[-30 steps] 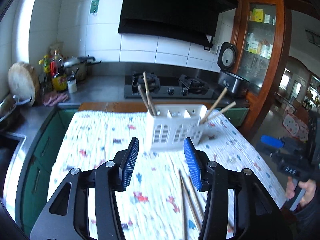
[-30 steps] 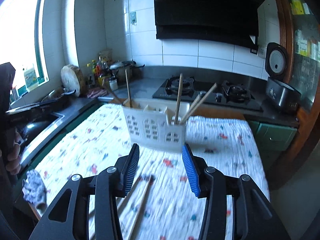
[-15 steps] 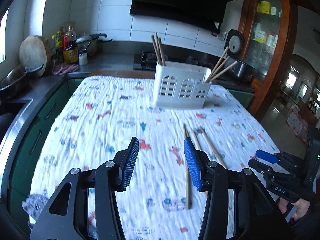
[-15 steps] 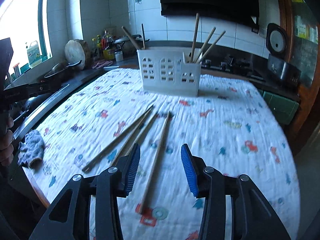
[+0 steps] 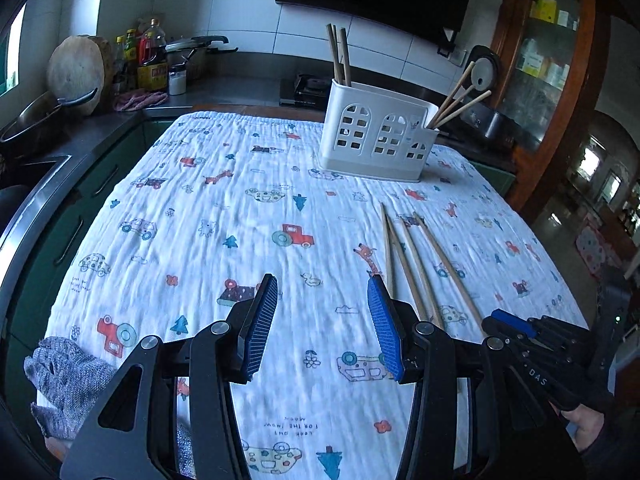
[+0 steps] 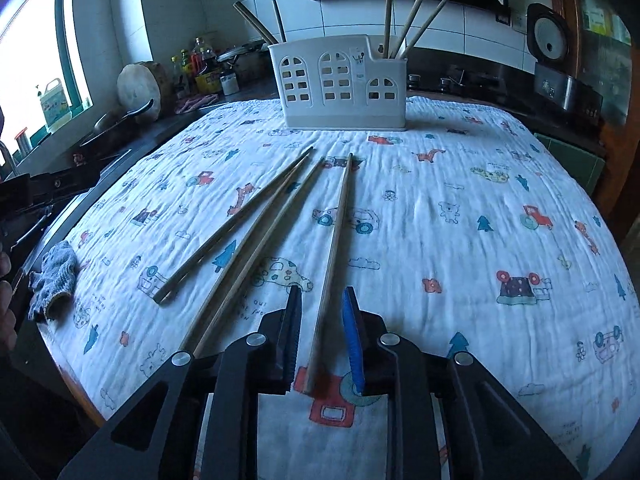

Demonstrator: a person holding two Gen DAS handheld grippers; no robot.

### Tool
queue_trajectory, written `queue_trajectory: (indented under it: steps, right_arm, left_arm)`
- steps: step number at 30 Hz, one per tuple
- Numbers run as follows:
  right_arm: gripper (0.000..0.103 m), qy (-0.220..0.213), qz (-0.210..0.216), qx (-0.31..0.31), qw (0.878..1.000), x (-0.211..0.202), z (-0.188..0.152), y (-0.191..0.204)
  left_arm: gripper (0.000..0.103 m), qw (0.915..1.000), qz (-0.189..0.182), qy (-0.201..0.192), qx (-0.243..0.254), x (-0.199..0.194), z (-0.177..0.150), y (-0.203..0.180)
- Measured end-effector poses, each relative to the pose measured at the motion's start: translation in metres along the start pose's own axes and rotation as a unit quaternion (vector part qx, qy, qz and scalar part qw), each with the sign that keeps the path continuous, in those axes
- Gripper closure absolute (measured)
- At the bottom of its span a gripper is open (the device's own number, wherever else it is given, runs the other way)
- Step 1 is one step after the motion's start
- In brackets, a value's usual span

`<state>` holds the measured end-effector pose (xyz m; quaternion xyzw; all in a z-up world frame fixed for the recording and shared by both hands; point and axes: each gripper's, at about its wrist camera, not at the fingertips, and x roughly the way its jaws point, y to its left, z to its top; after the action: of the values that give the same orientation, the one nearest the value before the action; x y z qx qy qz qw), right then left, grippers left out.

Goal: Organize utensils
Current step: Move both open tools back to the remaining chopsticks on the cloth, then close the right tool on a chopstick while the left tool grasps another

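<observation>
Four loose chopsticks [image 6: 256, 220] lie on the cartoon-printed cloth [image 6: 460, 240] over the tabletop, in front of the white holder [image 6: 338, 84], which stands chopsticks at both ends. The right tool [image 6: 320, 334] straddles the near end of the rightmost chopstick [image 6: 334, 248]; its jaws have just been closing, but gaps remain on both sides. The left tool [image 5: 322, 320] hangs spread over bare cloth. Upside-down print on the cloth reads "LOOK OUT FOR THE SNOW MOON"; the right tool's body reads "DAS".
</observation>
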<state>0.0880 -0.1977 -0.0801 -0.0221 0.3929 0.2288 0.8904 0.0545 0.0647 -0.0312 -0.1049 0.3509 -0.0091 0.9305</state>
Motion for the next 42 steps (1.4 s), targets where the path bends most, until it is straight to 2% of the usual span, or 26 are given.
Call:
queue_trajectory:
  steps: [9, 21, 30, 33, 39, 42]
  right_arm:
    - [0.088, 0.017, -0.002, 0.015, 1.000, 0.011, -0.002, -0.002]
    - [0.094, 0.008, -0.053, -0.026, 0.998, 0.013, -0.006, 0.012]
    - [0.096, 0.001, -0.044, -0.014, 0.999, 0.010, -0.006, 0.008]
    - [0.096, -0.007, -0.032, -0.004, 0.999, 0.002, -0.004, 0.004]
    - [0.096, -0.044, -0.038, -0.020, 0.998, -0.024, 0.007, 0.005]
    - [0.096, -0.065, -0.041, -0.026, 0.997, -0.038, 0.015, 0.004]
  left_arm:
    - [0.056, 0.9998, -0.006, 0.018, 0.003, 0.009, -0.013, -0.003]
    - [0.056, 0.9987, -0.027, 0.039, 0.016, 0.023, -0.028, -0.019]
    - [0.057, 0.9957, -0.058, 0.062, 0.037, 0.046, -0.038, -0.041]
    - [0.064, 0.9946, -0.065, 0.069, 0.043, 0.056, -0.038, -0.048]
    - [0.082, 0.9932, -0.057, 0.091, 0.044, 0.081, -0.040, -0.053]
    - [0.083, 0.9933, -0.056, 0.092, 0.044, 0.086, -0.040, -0.054]
